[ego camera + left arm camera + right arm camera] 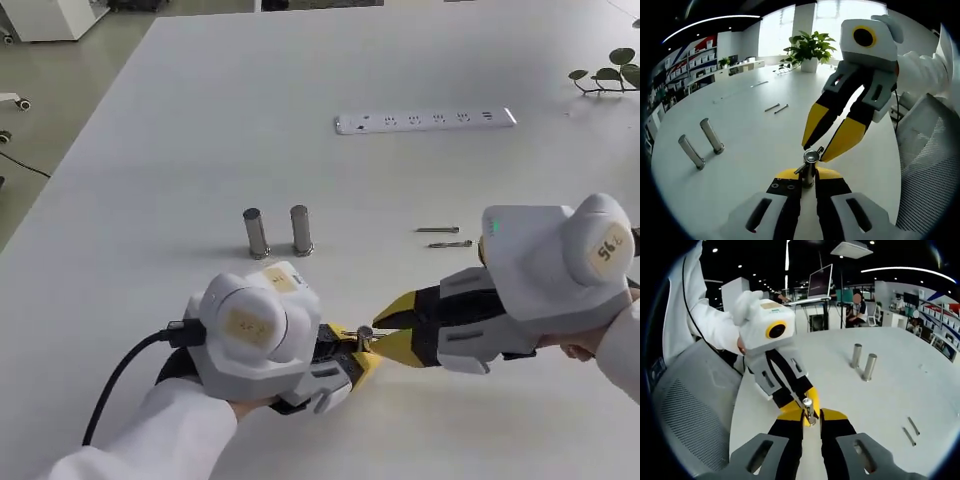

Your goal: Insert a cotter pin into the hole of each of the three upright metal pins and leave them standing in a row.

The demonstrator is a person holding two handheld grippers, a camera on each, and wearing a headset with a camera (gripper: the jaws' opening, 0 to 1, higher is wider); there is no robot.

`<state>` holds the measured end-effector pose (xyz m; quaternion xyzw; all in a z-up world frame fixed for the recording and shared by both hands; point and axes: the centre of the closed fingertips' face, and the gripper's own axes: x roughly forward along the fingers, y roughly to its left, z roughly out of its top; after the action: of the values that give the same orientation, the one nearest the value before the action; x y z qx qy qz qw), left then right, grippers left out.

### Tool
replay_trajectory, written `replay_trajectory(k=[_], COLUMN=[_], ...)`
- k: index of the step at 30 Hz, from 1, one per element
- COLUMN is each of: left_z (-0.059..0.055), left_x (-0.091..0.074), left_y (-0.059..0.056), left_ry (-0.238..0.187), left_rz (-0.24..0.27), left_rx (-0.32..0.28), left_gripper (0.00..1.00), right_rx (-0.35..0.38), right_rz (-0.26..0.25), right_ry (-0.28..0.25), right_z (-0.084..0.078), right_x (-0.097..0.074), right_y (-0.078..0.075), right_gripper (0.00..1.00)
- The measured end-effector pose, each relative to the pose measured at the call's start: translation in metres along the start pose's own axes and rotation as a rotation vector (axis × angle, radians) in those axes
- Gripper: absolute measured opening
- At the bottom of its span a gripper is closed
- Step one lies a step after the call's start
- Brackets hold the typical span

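My left gripper (357,348) is shut on a short metal pin (810,161) and holds it above the table near the front edge. A thin cotter pin (800,169) crosses that pin's head. My right gripper (386,335) comes in from the right, and its yellow jaws meet on the cotter pin's other end right at the metal pin (808,406). Two more metal pins (256,232) (300,229) stand upright side by side further back. Two spare cotter pins (437,230) (450,243) lie flat to the right of them.
A white power strip (425,121) lies across the far middle of the white table (150,150). A potted plant (608,72) sits at the far right edge. A black cable (120,375) trails from the left gripper. A mesh chair (690,410) stands beside the table.
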<state>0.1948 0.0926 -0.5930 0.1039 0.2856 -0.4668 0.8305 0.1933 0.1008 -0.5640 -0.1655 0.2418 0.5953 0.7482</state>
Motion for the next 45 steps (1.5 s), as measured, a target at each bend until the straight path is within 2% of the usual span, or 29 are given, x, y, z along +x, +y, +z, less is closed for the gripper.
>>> replay_trajectory(k=[5,9,26,33,36,40,41,43,45], left_z=[0.0,0.0,-0.002,-0.003,-0.008,-0.014,-0.015,-0.01,-0.012], left_x=[0.0,0.0,0.0,0.001,-0.002,-0.007,-0.009,-0.015,-0.02], left_y=[0.0,0.0,0.001,-0.001,-0.003,-0.006,-0.008,-0.015,-0.016], left_ry=[0.0,0.001,0.0,-0.001,0.025,0.042,0.041,0.002,0.004], left_rz=[-0.001,-0.001,0.005,-0.003,-0.008,-0.022,-0.039,-0.073,-0.078], left_rx=[-0.007,-0.006,-0.015,-0.017,0.028,0.038,0.019,0.015,0.014], left_gripper=[0.08,0.08,0.08,0.09,0.16,0.35,0.4,0.51,0.6], right_rx=[0.007,0.009,0.036,0.045,0.046,0.052,0.053,0.057,0.061], right_rz=[-0.008,-0.004,0.002,-0.001,-0.004,-0.003,-0.003,-0.002,0.002], right_ry=[-0.002,-0.005,-0.039,-0.036,-0.038,-0.042,-0.041,-0.041,-0.04], right_z=[0.0,-0.001,0.006,0.004,0.004,0.005,0.005,0.004,0.004], right_x=[-0.007,-0.01,-0.004,-0.005,-0.006,-0.007,-0.007,-0.006,-0.006], right_y=[0.0,0.002,0.006,0.007,0.007,0.009,0.009,0.01,0.011], right_gripper=[0.06,0.0,0.0,0.01,0.07,0.08,0.09,0.11,0.13])
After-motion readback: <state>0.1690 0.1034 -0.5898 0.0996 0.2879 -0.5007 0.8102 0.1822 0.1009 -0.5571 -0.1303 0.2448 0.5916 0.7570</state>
